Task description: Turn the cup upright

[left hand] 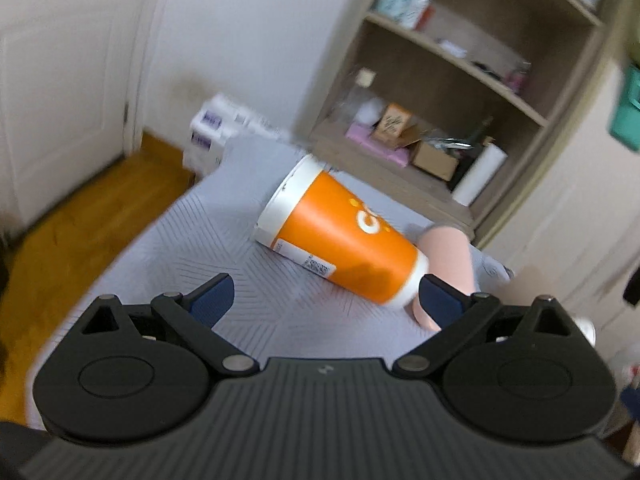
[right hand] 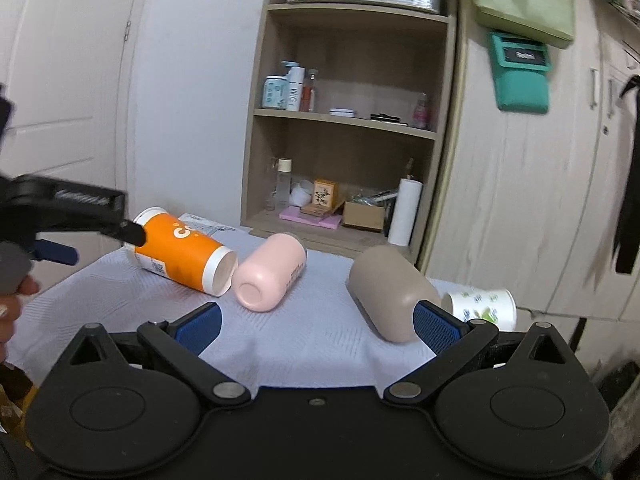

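An orange paper cup (left hand: 344, 236) with white ends lies on its side on the white cloth-covered table (left hand: 160, 248). My left gripper (left hand: 326, 300) is open just in front of it, and its right finger is close to the cup's near end. In the right wrist view the orange cup (right hand: 182, 254) lies at the left with its open mouth facing right, and the left gripper (right hand: 100, 220) hovers by its far end. My right gripper (right hand: 316, 326) is open and empty above the table's front.
A pink cup (right hand: 270, 276), a taupe cup (right hand: 390, 290) and a white patterned paper cup (right hand: 482, 306) also lie on their sides. A wooden shelf unit (right hand: 348, 120) with bottles and boxes stands behind the table. Wooden floor (left hand: 80, 220) lies to the left.
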A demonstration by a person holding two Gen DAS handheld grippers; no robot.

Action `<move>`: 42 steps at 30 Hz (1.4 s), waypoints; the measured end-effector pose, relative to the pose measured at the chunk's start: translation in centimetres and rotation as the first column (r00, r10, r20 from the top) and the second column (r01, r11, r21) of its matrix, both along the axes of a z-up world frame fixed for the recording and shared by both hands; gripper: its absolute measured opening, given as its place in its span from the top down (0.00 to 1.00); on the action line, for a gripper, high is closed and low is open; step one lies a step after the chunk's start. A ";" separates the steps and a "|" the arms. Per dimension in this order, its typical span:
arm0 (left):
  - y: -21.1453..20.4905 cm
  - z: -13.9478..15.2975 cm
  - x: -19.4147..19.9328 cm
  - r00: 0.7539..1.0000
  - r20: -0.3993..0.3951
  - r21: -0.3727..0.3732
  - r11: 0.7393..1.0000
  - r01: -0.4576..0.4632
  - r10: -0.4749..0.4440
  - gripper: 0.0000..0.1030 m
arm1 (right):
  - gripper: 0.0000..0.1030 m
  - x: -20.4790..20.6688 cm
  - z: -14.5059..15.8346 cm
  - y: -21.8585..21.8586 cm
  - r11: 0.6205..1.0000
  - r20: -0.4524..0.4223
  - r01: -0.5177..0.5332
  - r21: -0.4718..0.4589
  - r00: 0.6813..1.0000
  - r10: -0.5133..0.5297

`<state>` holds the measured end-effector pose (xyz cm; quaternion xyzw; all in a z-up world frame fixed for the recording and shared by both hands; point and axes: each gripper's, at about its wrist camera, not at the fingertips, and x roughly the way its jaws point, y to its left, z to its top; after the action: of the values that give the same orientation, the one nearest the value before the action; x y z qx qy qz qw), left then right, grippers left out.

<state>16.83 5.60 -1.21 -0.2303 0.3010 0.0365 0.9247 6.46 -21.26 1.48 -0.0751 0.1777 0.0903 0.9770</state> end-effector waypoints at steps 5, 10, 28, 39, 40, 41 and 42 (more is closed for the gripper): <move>1.2 -1.7 4.3 0.992 -0.082 -0.164 0.981 -0.107 0.095 0.08 | 0.00 1.7 -0.2 1.0 0.998 -0.011 -0.049 -0.025 0.999 0.049; 1.1 -2.8 6.4 0.980 -0.123 -0.247 0.952 -0.182 0.155 0.08 | 0.00 3.0 -0.4 1.5 0.994 -0.021 -0.081 -0.068 0.997 0.080; 3.3 -4.0 7.0 0.977 -0.151 -0.355 0.914 -0.194 0.149 0.11 | 0.01 14.2 -1.3 9.3 0.717 -0.239 -0.601 -0.354 0.799 0.551; 3.8 -4.6 7.2 0.987 -0.147 -0.408 0.905 -0.122 0.067 0.11 | 0.01 17.1 -3.7 12.2 0.618 -0.342 -0.667 -0.417 0.745 0.573; 3.8 -4.7 7.1 0.987 -0.148 -0.410 0.904 -0.120 0.064 0.11 | 0.01 17.3 -3.7 12.4 0.608 -0.347 -0.670 -0.427 0.742 0.574; 3.9 -4.7 7.0 0.987 -0.150 -0.410 0.904 -0.120 0.063 0.11 | 0.01 17.5 -3.8 12.6 0.603 -0.351 -0.670 -0.434 0.742 0.571; 3.9 -4.8 6.9 0.987 -0.151 -0.411 0.904 -0.120 0.062 0.11 | 0.01 17.7 -3.8 12.8 0.604 -0.357 -0.670 -0.432 0.742 0.567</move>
<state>23.77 9.48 -5.96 -0.4339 0.3521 0.0297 0.8288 24.12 -8.42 -2.35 -0.3924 0.2472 0.3770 0.8017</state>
